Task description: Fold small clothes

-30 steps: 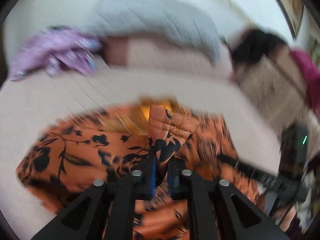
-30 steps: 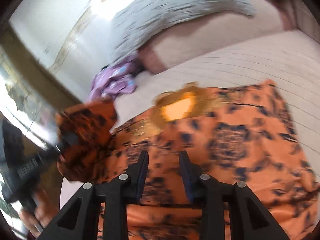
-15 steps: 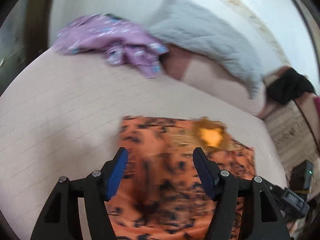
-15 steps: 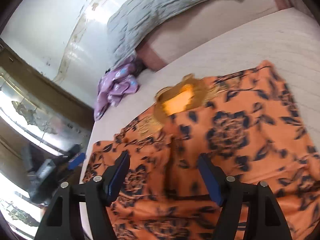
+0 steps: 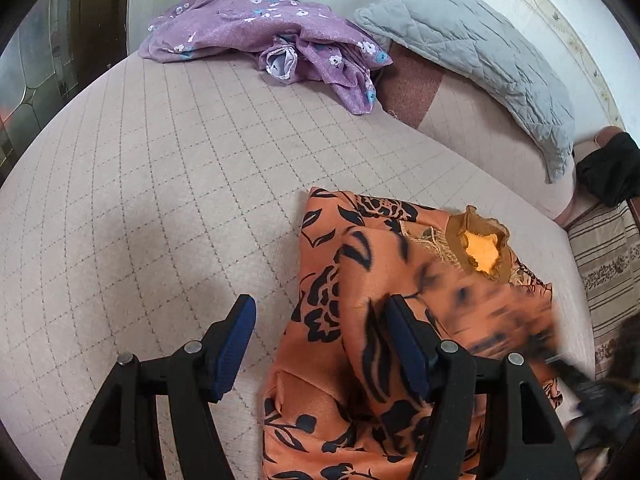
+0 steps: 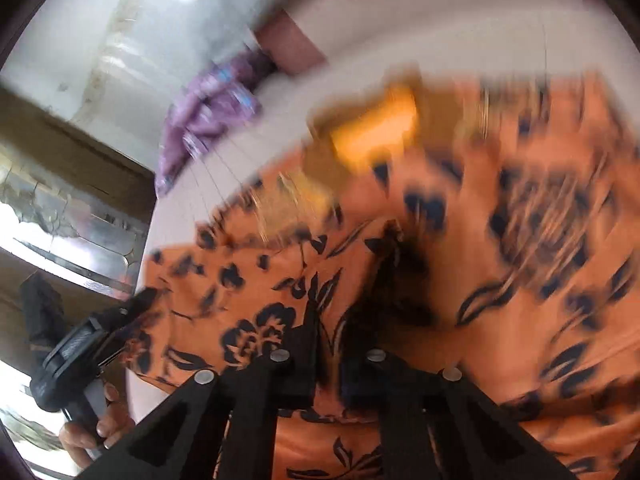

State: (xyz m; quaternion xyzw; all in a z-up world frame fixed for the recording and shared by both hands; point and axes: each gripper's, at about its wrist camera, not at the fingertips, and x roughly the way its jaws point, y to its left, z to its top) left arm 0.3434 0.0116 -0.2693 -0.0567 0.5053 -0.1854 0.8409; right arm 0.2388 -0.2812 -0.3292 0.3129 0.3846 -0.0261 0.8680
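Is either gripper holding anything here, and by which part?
Right gripper has just closed on a raised fold of the orange floral garment; left gripper is open, holding nothing.

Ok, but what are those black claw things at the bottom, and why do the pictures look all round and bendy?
The black claws are grabbers, like big tongs. A person holds one in each hand. Each has a small camera that looks along its two fingers, and the wide lens makes the picture round and bendy. One picture comes from the left gripper, the other from the right gripper. Both look down at a bed with a pale quilted cover. On it lies an orange top with black flowers, the thing being folded. Further back are a crumpled purple flowered garment and a grey pillow. The left gripper's jaws have just opened and hold nothing. The right gripper's jaws have just closed, pinching a fold of the orange top. Its picture is blurry.
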